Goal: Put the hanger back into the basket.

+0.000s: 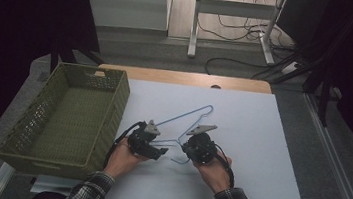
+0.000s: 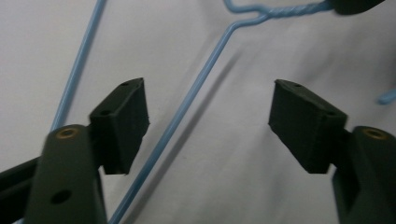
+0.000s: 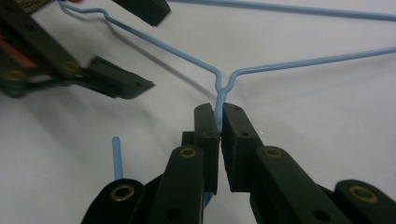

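White sheet on a wooden table

A table (image 1: 187,78) of light wood is covered almost wholly by a white sheet (image 1: 258,159); a strip of bare wood is left at the far edge. On the sheet's left side a green basket (image 1: 112,117) is set, its mesh walls upright. Near the middle a blue wire hanger (image 1: 187,116) is laid, just right of the basket.

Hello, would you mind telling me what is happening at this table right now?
A person is handling a blue wire hanger lying on the white table with two handheld grippers. The right gripper is clamped on the hanger's twisted neck. The left gripper straddles one wire arm with its jaws apart, pads not touching it. A green basket stands at the left, nothing visible inside.
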